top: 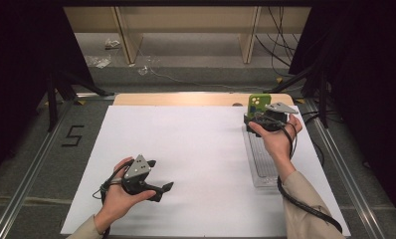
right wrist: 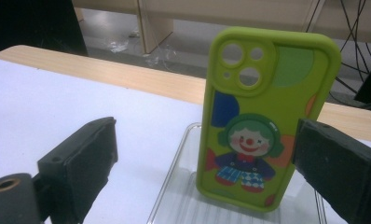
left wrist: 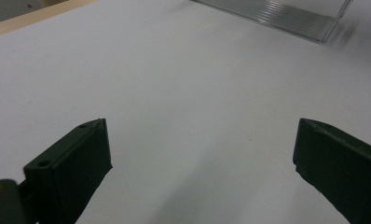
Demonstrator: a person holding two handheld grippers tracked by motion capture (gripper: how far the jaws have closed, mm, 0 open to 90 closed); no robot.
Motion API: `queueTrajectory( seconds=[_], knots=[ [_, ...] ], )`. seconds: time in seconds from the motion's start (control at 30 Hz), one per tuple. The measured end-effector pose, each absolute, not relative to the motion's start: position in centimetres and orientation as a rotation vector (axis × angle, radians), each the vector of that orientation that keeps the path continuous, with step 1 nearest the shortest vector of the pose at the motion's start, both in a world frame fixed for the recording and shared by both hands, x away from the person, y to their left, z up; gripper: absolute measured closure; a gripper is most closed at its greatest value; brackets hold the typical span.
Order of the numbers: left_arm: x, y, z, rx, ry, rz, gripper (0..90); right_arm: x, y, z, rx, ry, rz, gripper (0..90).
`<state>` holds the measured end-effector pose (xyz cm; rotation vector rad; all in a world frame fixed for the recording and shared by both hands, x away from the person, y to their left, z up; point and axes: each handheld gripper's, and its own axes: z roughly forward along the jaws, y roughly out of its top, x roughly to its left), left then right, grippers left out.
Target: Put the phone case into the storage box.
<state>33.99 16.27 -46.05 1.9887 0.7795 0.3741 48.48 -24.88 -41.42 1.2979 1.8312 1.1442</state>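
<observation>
A lime-green phone case (right wrist: 263, 116) printed with a clown stands upright at the far end of a clear ribbed tray (right wrist: 183, 196). My right gripper (right wrist: 207, 128) is open just in front of it. The case sits between the jaws, close to the right one, and the left jaw is well apart from it. In the high view the case (top: 258, 103) rises at the table's far right, with the right gripper (top: 258, 118) right behind it. My left gripper (top: 161, 175) hangs open over the white sheet at the front left with nothing in it; its jaws (left wrist: 200, 140) frame bare paper.
The clear tray (top: 262, 162) runs front to back along the right side of the white sheet (top: 196, 149). The wooden table edge (top: 186, 98) lies beyond the sheet. Metal rails flank the table, and cables hang at the far right. One tray corner (left wrist: 291, 18) lies ahead of the left gripper.
</observation>
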Motion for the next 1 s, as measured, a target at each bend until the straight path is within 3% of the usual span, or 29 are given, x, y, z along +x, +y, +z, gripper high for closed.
queueTrajectory(
  seconds=[1.0],
  knots=[
    [34.0,16.3,-46.0,1.989,0.780,0.377,3.6,44.9,-24.0,-41.0,1.205,1.921,1.159,10.7]
  ],
)
